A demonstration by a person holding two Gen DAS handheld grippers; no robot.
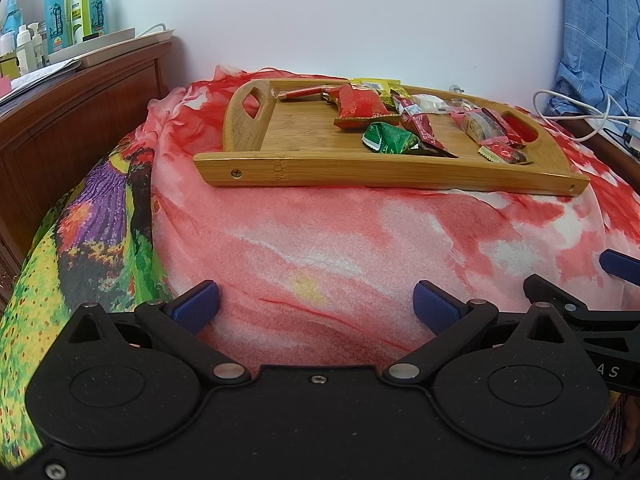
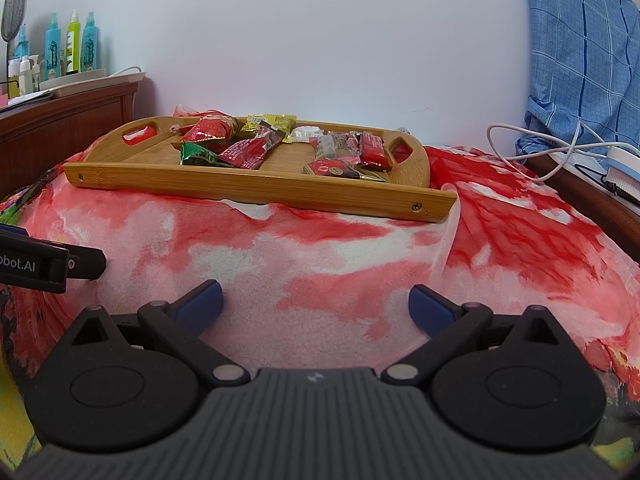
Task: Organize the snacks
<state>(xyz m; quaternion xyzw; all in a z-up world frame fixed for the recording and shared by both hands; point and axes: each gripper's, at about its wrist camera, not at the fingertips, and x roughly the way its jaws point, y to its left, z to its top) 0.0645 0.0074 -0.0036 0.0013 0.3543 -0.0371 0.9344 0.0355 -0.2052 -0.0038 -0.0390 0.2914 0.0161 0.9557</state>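
A bamboo tray [image 1: 304, 170] with cut-out handles sits on a red and white blanket; it also shows in the right wrist view [image 2: 256, 194]. Several wrapped snacks lie in it: a red packet [image 1: 358, 105], a green packet [image 1: 390, 138], a dark red packet [image 1: 420, 126], yellow packets [image 2: 270, 124] and small red ones [image 2: 374, 150]. My left gripper [image 1: 316, 306] is open and empty, low over the blanket, well short of the tray. My right gripper [image 2: 316, 306] is open and empty, also short of the tray.
A wooden headboard [image 1: 72, 120] with spray bottles [image 1: 76, 6] on top stands at the left. White cables [image 2: 532, 140] and a blue checked cloth [image 2: 580, 52] lie at the right. A colourful patterned blanket [image 1: 80, 232] hangs at the left.
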